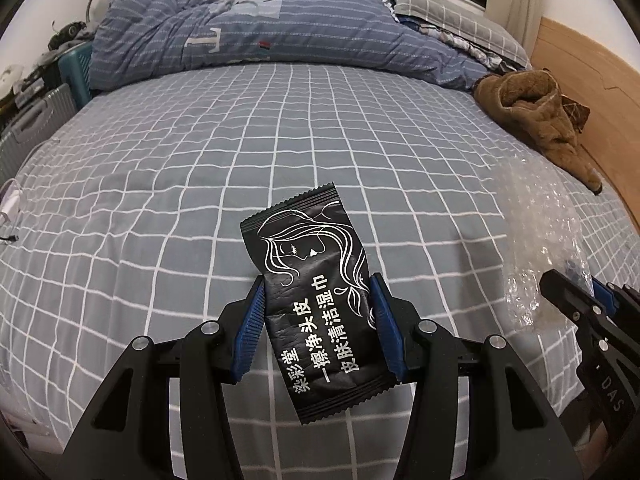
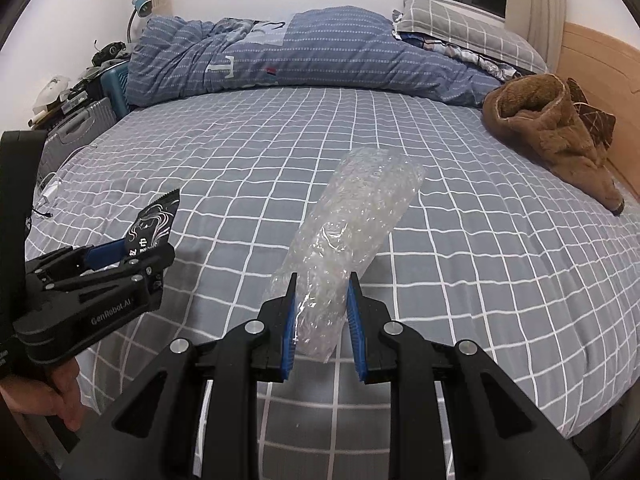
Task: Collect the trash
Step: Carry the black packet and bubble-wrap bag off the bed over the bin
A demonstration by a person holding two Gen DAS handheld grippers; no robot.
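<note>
- The right gripper (image 2: 322, 300) is seen closed on a clear bubble-wrap bag (image 2: 352, 232), which is raised above the bed (image 2: 460, 240).
- At the left edge, the left gripper (image 2: 132, 256) is shown pinching a black sachet (image 2: 154, 224); a hand (image 2: 60, 396) is visible below it.
- A brown fleece garment (image 2: 552, 136) is laid near the wooden headboard (image 2: 600, 64).
- A blue striped duvet (image 2: 300, 56) is heaped along the bed's far side, beside a checked pillow (image 2: 460, 24).

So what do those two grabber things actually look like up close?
Both are alike: matte black plastic frames with angular cut-outs, silver round bolts at the joints, and two fingers tipped with ribbed blue pads. The left gripper shows white "GenRobot.AI" lettering on its side; the right gripper has white letters too. A bare hand holds the left one's handle.
</note>
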